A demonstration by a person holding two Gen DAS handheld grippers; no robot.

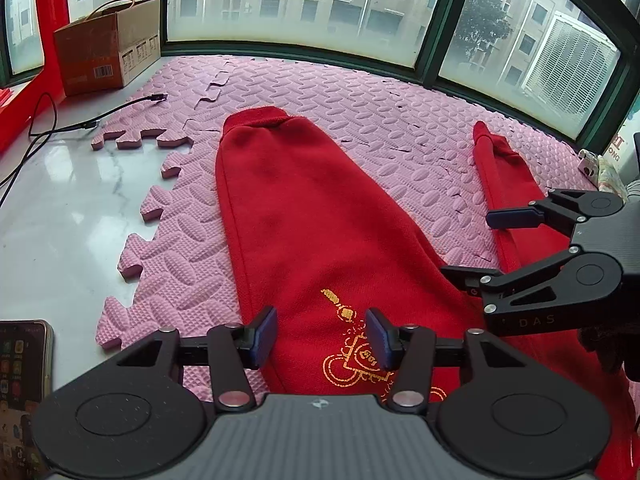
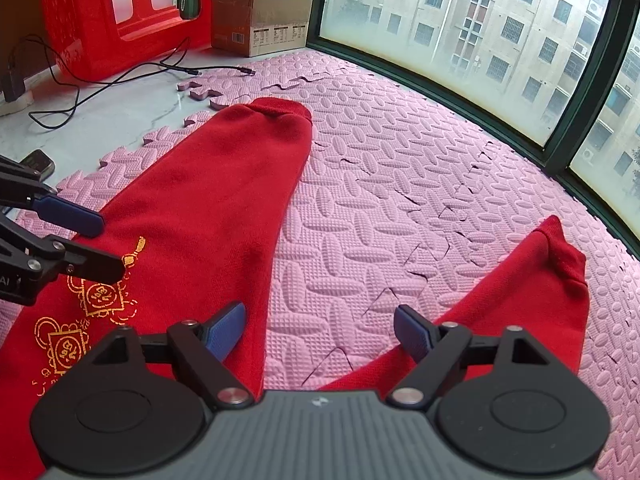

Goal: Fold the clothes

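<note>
A pair of red trousers [image 1: 304, 216] with gold print lies spread on the pink foam mat [image 1: 360, 120], legs pointing away toward the window. The left leg [image 2: 208, 184] and right leg [image 2: 532, 292] lie apart in a V. My left gripper [image 1: 321, 336] is open and empty, just above the left leg near the gold print [image 1: 360, 360]. My right gripper [image 2: 319, 330] is open and empty, over the mat between the two legs. The right gripper also shows in the left wrist view [image 1: 480, 244], and the left gripper in the right wrist view [image 2: 100, 240].
A cardboard box [image 1: 108, 48] and a red plastic object [image 2: 120, 16] stand at the far left by the window. Black cables [image 1: 72, 124] lie on the white marble sill. A phone [image 1: 20, 384] lies at the near left. Window frames [image 1: 424, 40] bound the far side.
</note>
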